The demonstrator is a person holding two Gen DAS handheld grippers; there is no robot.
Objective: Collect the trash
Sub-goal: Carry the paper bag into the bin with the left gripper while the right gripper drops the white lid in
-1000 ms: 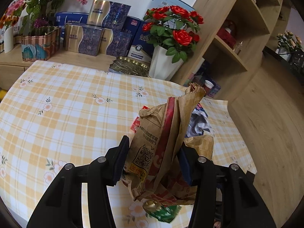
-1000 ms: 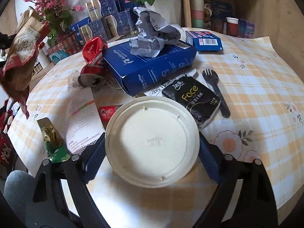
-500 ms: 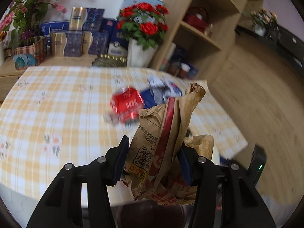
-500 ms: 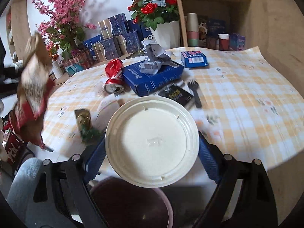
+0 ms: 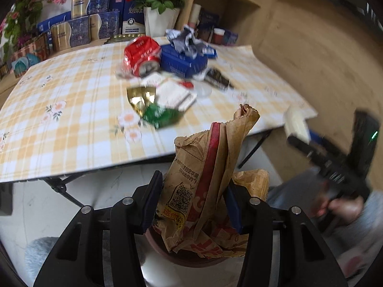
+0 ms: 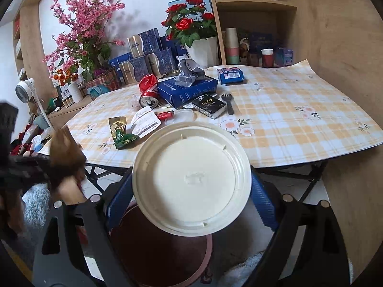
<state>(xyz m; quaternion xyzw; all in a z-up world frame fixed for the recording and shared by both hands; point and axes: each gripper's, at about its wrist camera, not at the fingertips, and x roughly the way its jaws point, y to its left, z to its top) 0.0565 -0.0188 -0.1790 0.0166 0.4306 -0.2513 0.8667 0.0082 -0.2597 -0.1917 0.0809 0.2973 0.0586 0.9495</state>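
Note:
My left gripper (image 5: 191,203) is shut on a crumpled brown paper bag (image 5: 210,181), held off the table's front edge above a dark red bin (image 5: 189,256). My right gripper (image 6: 191,191) is shut on a white plastic lid (image 6: 191,179), held over the same bin (image 6: 162,248). On the checked table (image 6: 299,124) lie a crushed red can (image 6: 148,91), a blue box (image 6: 189,89) with grey crumpled paper (image 6: 189,73), a black packet (image 6: 209,104), a black fork (image 6: 227,101), a white leaflet (image 6: 146,123) and a gold-green wrapper (image 6: 121,132).
Behind the table stand a white vase of red roses (image 6: 203,47), blue and gold gift boxes (image 6: 143,55), pink flowers (image 6: 83,31) and a wooden shelf (image 6: 256,7) with cups. The table's folding legs (image 6: 311,179) are beside the bin. A white fan (image 6: 25,91) is at the left.
Both grippers have pulled back from the table and dropped toward the floor, each still holding its item. The bin now lies under both.

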